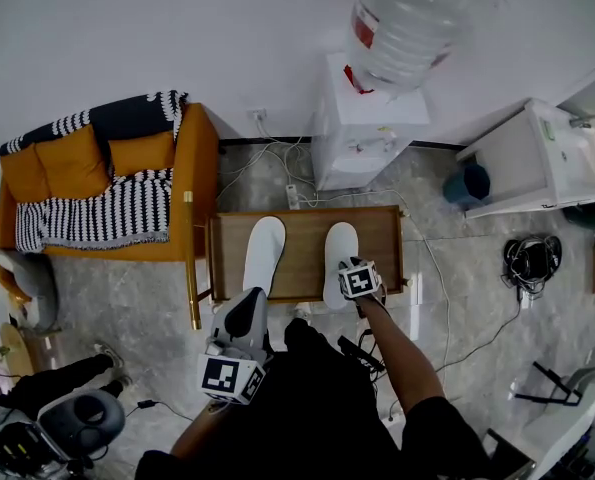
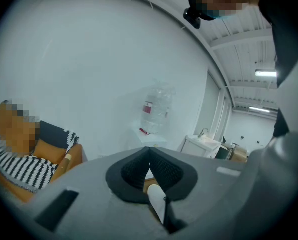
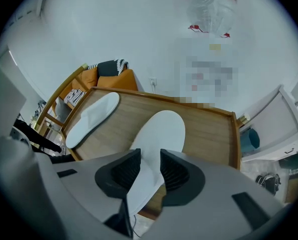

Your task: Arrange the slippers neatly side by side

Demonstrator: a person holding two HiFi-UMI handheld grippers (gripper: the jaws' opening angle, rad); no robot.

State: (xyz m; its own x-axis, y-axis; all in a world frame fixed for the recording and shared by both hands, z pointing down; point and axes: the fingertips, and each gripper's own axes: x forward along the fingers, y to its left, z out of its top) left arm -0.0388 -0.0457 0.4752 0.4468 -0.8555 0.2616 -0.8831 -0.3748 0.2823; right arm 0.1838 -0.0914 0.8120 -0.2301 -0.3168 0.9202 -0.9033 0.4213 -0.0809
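Straddling the heel of the right slipper (image 3: 161,134) with the right claw (image 3: 146,156), opened wide and pinching nothing. Resting both slippers flat on the counter (image 3: 209,134): left slipper (image 1: 264,253) at the centre of the head view, the other just right of it, lying apart and roughly parallel. Hiding the right claw's tips under its marker cube (image 1: 359,279) there. Holding the left claw (image 2: 149,151) closed and empty at lower centre, near the left slipper's heel. Showing only a white sliver (image 2: 156,201) through the gap beneath its tips, too cut off for identifying.
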